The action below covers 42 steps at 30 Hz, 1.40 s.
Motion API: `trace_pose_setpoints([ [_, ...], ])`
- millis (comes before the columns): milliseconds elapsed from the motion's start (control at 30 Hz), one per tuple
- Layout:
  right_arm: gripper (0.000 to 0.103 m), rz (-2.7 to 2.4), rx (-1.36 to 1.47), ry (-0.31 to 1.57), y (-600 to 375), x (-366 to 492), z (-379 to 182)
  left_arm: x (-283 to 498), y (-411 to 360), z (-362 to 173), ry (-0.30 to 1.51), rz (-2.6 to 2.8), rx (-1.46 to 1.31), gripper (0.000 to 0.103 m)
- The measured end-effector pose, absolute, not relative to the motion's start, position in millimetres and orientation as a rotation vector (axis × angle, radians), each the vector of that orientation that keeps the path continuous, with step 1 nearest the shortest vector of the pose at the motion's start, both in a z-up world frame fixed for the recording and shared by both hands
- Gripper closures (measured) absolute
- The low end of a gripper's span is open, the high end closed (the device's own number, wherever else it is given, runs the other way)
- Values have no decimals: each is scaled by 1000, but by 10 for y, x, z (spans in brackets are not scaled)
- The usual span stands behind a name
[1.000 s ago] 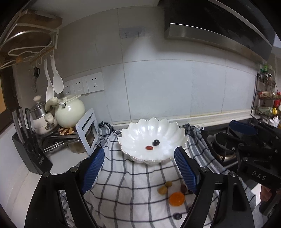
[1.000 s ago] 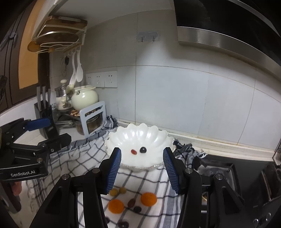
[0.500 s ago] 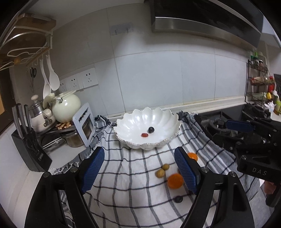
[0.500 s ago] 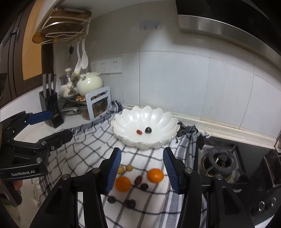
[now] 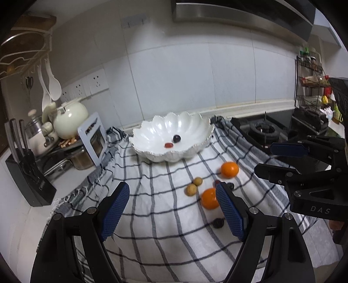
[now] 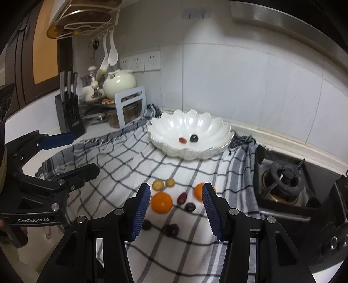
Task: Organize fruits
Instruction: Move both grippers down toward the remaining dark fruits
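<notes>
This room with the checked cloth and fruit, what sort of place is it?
A home kitchen, most likely: a gas burner beside the cloth, a knife block on the counter, and a range hood above.

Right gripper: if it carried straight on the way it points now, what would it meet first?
Probably the loose fruit on the checked cloth: the open right gripper frames an orange and a dark red fruit. Depth is unclear.
</notes>
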State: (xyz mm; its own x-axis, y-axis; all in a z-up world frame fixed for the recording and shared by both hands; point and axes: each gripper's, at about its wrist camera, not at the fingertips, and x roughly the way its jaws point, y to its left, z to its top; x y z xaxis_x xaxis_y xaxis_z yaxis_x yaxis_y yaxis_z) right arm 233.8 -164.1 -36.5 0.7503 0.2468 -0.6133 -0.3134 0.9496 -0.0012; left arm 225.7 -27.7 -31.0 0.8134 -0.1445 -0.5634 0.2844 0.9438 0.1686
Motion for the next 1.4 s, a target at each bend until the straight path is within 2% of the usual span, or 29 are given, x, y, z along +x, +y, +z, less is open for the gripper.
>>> trace_pose_setpoints([
  [433,52,332,-131,752,-1558,2369,-716,2278,-280,-688,660,-294,263,22],
  [700,52,352,-154,816,-1512,2411,-956,2340,-350,-941,694,-361,286,31],
  [1000,53,371,-160,874,-1540,2509,-1216,2421,-515,-1235,743,-460,319,43],
  [1400,57,398,-183,901,-1536,2608,-1408,2526,-673,-1491,794,-546,338,66],
])
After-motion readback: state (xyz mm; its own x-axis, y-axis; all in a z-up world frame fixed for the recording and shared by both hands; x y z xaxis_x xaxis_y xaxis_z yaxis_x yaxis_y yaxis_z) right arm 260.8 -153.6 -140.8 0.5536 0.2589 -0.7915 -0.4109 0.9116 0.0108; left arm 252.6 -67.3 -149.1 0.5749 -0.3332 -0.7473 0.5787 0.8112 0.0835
